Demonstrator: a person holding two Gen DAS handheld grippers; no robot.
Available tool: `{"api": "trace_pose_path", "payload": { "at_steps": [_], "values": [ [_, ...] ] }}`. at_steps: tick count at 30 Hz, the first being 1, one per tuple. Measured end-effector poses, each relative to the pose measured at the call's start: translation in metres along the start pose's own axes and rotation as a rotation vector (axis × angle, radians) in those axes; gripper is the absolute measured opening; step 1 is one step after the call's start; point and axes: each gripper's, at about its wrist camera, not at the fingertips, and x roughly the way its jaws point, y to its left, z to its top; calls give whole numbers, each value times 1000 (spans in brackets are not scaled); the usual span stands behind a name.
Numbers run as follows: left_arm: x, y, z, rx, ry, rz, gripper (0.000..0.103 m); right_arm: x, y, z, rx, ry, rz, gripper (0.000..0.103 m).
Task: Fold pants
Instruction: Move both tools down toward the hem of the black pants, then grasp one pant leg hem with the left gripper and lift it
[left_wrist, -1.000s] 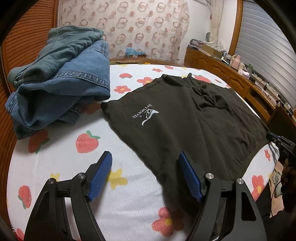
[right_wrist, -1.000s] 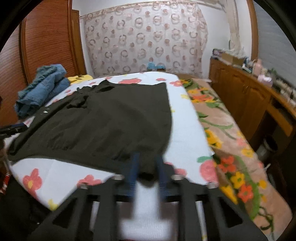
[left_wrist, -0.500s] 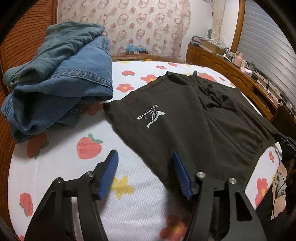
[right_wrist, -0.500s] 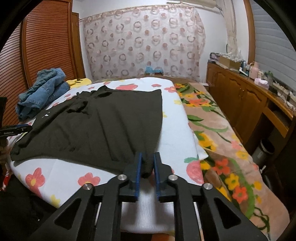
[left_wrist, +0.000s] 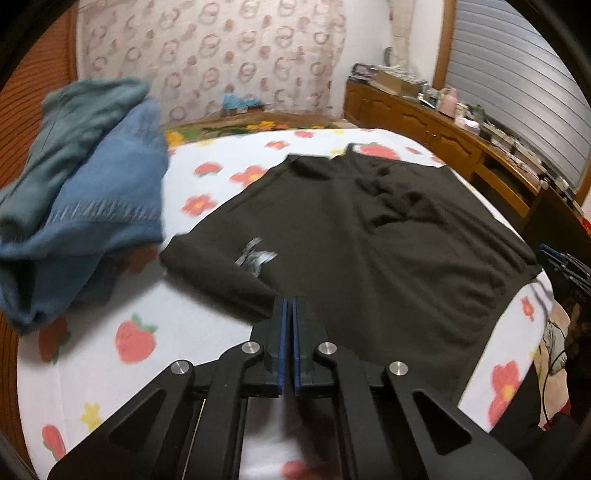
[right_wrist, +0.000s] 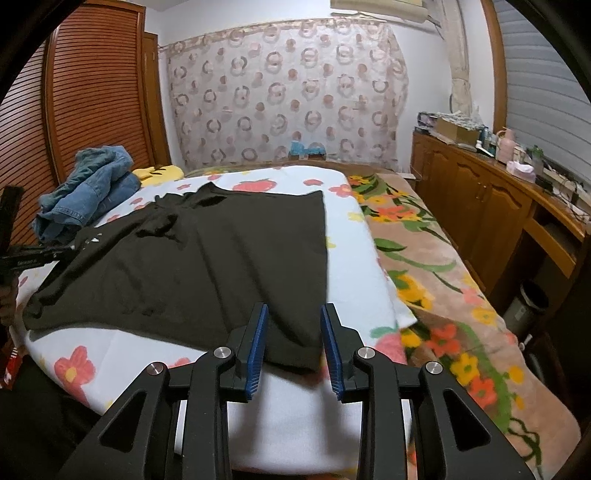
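Observation:
Dark pants (left_wrist: 369, 240) with a small white logo lie spread flat on the flowered bed sheet (left_wrist: 166, 332). My left gripper (left_wrist: 290, 306) is shut on the pants' near left edge, and the cloth bunches up toward its fingertips. In the right wrist view the pants (right_wrist: 203, 266) reach down to my right gripper (right_wrist: 291, 325). Its jaws are opening, and the pants' near right corner lies loose between the blue pads (right_wrist: 258, 332), which do not press on it. The left gripper's tip (right_wrist: 37, 258) shows at the left edge of that view.
A pile of blue jeans (left_wrist: 81, 206) sits at the bed's far left, next to a yellow item (right_wrist: 159, 172). A floral blanket (right_wrist: 436, 280) covers the bed's right side. A wooden dresser (right_wrist: 480, 206) with clutter runs along the right wall, and a slatted wardrobe (right_wrist: 92, 92) stands on the left.
The left gripper went from wide open astride the pants' edge to shut on it and moved forward. The right gripper, which was shut on the pants' corner, has opened.

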Motion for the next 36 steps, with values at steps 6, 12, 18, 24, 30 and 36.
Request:
{"api": "trace_pose_path", "payload": {
  "at_steps": [6, 12, 18, 24, 30, 36],
  "values": [
    [-5, -35, 26, 82, -27, -46, 3, 9, 16, 5, -11, -20, 53, 34],
    [-9, -75, 54, 159, -53, -110, 3, 20, 22, 1, -21, -22, 96, 35],
    [-19, -112, 73, 234, -87, -153, 3, 18, 14, -4, -14, -24, 114, 35],
    [-20, -95, 72, 182, -83, -107, 18, 24, 17, -2, -28, -23, 130, 38],
    [-10, -62, 51, 120, -46, -18, 63, 31, 21, -2, -34, -18, 146, 40],
    [-4, -50, 18, 82, 19, -34, 62, 35, 22, 3, -51, -12, 152, 40]
  ]
}}
